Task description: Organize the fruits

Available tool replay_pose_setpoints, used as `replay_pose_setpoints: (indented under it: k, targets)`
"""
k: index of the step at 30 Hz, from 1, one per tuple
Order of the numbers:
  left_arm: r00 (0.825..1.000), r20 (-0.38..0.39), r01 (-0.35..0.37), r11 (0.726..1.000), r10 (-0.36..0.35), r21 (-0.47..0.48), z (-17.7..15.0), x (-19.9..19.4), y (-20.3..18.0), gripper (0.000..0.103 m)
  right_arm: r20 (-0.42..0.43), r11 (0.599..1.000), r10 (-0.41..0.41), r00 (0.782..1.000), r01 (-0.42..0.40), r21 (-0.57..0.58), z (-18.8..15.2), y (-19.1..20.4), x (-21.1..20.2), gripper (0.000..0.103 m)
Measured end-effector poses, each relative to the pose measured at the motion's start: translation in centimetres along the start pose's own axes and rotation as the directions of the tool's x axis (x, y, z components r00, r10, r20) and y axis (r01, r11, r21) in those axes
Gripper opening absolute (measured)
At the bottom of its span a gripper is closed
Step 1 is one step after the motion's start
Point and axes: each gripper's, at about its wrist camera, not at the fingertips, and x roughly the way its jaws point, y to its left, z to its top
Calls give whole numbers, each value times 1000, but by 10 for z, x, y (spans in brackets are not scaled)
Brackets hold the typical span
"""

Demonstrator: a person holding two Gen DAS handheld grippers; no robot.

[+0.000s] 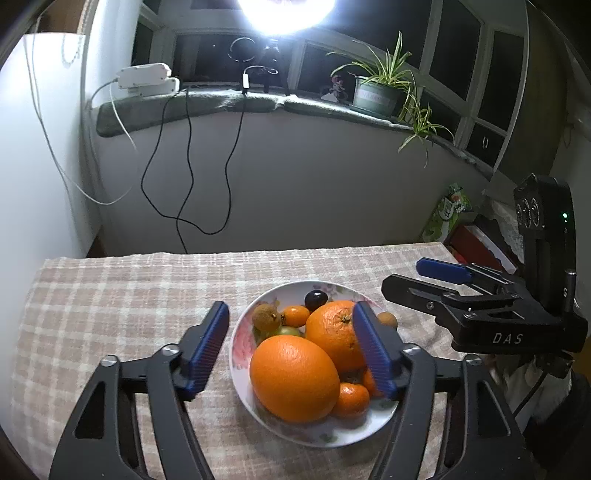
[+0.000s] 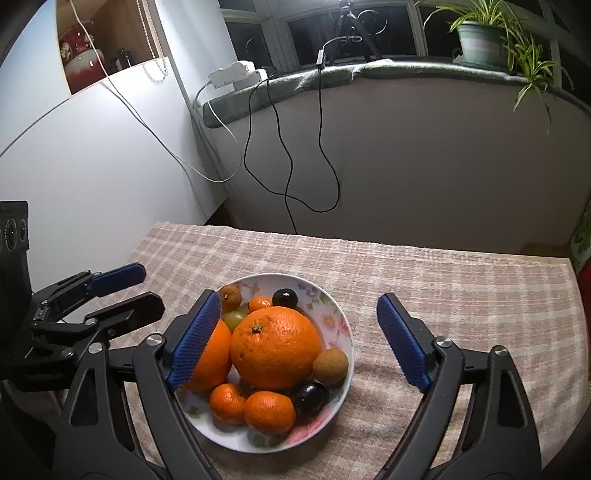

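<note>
bowl (image 2: 341, 325): white, floral-patterned, resting on the checked tablecloth (image 2: 424, 280) near the middle of the table, heaped with fruit.
large oranges: two, side by side in the bowl; one (image 2: 275, 347) with its stem scar facing up, the other (image 1: 293, 376) smooth-skinned, touching it on the left-gripper side.
mandarins: two small ones (image 2: 269, 411) at the bowl's near edge in the right wrist view, touching each other; a third (image 2: 259, 303) at the far side behind the big oranges.
dark grapes: one (image 2: 285, 297) at the far rim, another (image 2: 309, 396) at the near side beside the mandarins.
brown rough-skinned fruits: one (image 2: 330, 365) against the bowl's right wall, touching the stem-up orange; one (image 2: 229, 297) at the far left rim.
green grape (image 2: 233, 318): partly hidden between the oranges and the far brown fruit.
left gripper (image 1: 291, 350): fingers spread wide apart, holding nothing; poised over the bowl, with the left blue pad over the cloth just outside the rim and the right pad in front of the stem-up orange; contact with the fruit not determinable.
right gripper (image 2: 299, 341): fingers spread wide, holding nothing; left pad overlapping the smooth orange in view, right pad over the cloth clear of the bowl.
windowsill: behind the table, carrying a potted spider plant (image 1: 380, 88), a white power strip (image 1: 146, 77) with dangling black cables (image 1: 184, 166), and a tripod under a bright lamp (image 1: 286, 13).
</note>
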Motion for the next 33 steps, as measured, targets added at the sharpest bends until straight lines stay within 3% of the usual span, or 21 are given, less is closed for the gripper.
replay_pose_setpoints:
  k: [13, 15, 18, 33]
  targets:
    - [996, 58, -73, 997, 75, -26, -24, -36, -2, 77, 70, 993, -90, 993, 95, -70, -23, 16, -39, 91]
    - [993, 71, -96, 995, 98, -30, -29, -42, -4, 83, 79, 992, -99, 992, 105, -68, -29, 17, -45, 91]
    - [989, 81, -122, 992, 124, -39, -37, -50, -5, 83, 83, 991, -117, 990, 122, -61, -38, 16, -50, 91]
    - [986, 92, -140, 989, 142, -38, -49, -68, -16, 83, 86, 989, -145, 986, 147, -23, -60, 11, -71, 91]
